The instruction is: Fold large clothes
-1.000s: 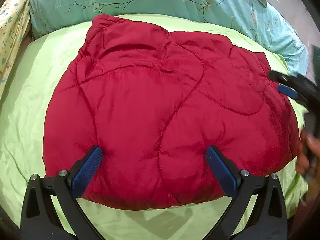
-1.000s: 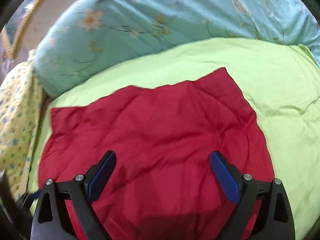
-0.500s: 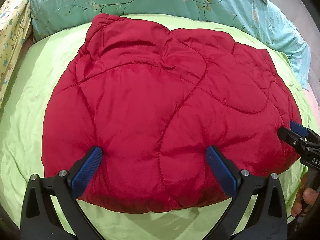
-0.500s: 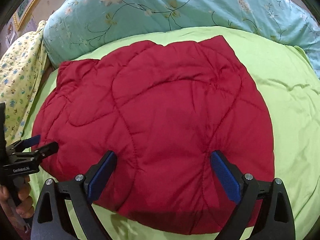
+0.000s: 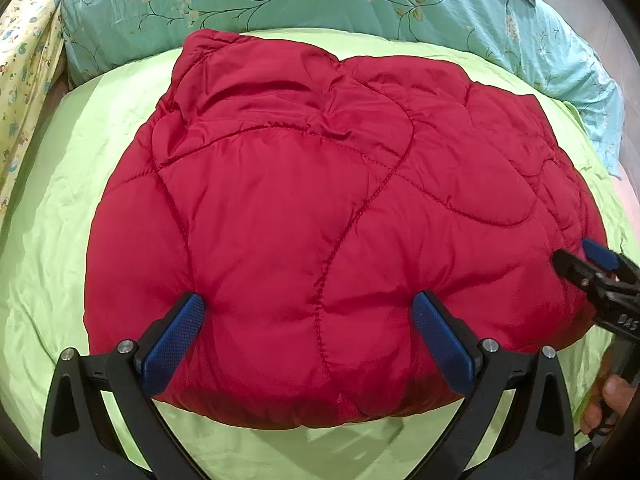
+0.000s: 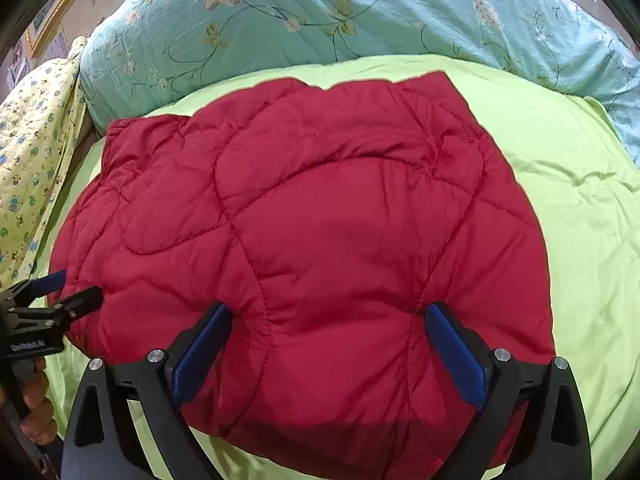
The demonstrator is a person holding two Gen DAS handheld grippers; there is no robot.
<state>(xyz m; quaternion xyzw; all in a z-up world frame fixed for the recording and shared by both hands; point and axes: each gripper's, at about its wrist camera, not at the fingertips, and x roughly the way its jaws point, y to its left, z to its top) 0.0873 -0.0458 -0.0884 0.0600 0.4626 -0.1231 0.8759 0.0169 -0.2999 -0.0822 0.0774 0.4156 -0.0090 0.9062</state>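
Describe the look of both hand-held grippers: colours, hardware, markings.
The left hand-held gripper and right hand-held gripper look alike: matte black angular finger arms with triangular cutouts, textured blue pads, silver round screw heads. Small white lettering shows on each body, unreadable. Bare fingers hold the handles.

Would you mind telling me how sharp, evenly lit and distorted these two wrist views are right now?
Left wrist view: sharp, stitching on the red quilted jacket crisp, soft sheen, the green sheet bowed by fisheye, dark corners. Right wrist view: equally sharp, a shadow band across the jacket's near edge, the floral pillow curving with the lens, no harsh glare.
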